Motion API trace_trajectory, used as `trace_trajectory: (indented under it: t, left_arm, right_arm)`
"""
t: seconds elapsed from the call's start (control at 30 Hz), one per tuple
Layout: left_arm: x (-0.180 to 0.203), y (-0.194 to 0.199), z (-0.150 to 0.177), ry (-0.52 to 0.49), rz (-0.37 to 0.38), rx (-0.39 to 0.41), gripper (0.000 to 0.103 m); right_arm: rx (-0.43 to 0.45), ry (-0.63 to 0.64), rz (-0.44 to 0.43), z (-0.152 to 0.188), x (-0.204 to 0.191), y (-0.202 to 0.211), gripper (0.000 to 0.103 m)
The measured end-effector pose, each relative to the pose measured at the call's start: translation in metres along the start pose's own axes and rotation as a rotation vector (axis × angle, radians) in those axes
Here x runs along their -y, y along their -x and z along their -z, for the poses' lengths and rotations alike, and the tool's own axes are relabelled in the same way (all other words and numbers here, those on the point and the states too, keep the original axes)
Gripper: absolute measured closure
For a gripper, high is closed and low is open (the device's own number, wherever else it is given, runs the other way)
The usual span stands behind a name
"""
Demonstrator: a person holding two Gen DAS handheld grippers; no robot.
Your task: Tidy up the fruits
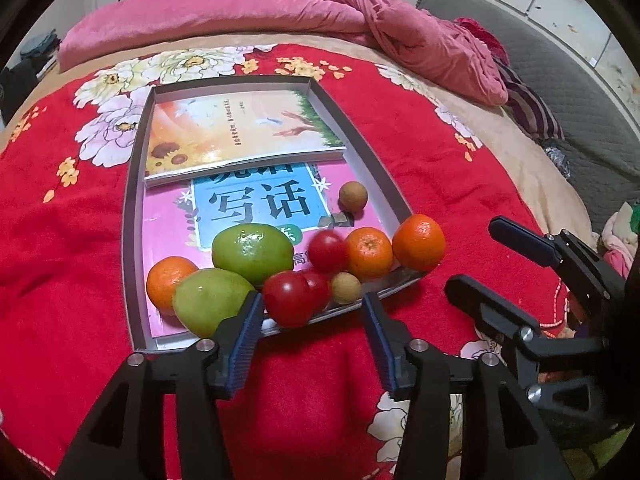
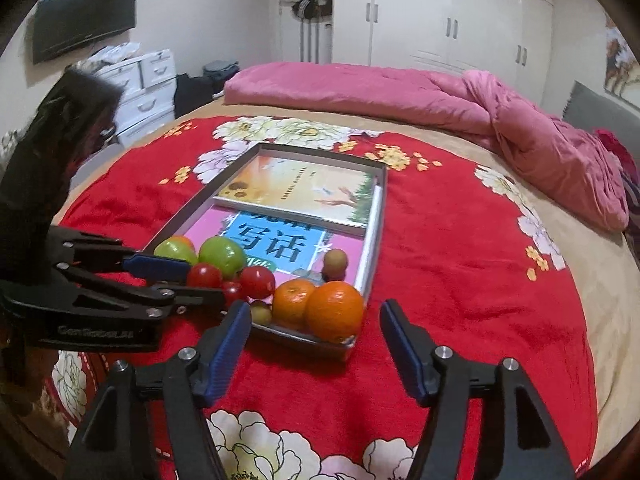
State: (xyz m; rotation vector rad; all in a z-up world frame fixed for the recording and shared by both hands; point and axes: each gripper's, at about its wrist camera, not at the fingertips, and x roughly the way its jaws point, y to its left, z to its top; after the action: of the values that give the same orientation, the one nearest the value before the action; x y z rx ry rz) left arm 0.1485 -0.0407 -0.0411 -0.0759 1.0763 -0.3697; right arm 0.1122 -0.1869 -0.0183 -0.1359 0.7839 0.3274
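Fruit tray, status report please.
Left gripper open, empty. Right gripper open, empty. Fruits heaped at near end of tray, atop books. Nothing in the way.

Red floral blanket [image 1: 60, 240], pink quilt [image 2: 400, 88], two books [image 1: 240, 128], white wardrobe [image 2: 440, 12], wall television [image 2: 84, 16]

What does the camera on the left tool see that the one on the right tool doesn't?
Only the left view shows the orange at the tray's near left corner in full, and a grey headboard with a striped pillow.

Only the right view shows a wall television, white drawers and wardrobe doors.

Both show the tray on the red blanket, two books, green fruits, tomatoes, oranges, the pink quilt, and each other's tool. The left gripper and right gripper have open jaws, holding nothing.
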Motion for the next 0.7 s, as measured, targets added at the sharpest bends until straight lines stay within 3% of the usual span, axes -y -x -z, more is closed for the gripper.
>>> trace_trajectory:
  t: [0.47,0.57,0.7]
  left_arm:
    - [0.002,0.038,0.003,0.01,-0.014,0.068,0.035]
    - [0.003,0.05,0.004,0.01,-0.025,0.097,0.027]
    - [0.004,0.066,0.007,0.015,-0.047,0.124,0.026]
  right_arm:
    - [0.083,-0.114,-0.024,-0.011,0.013,0.03,0.023]
    - [0.105,-0.123,-0.027,-0.012,0.011,0.039,0.017]
    - [0.137,-0.135,-0.04,-0.014,0.01,0.052,0.01]
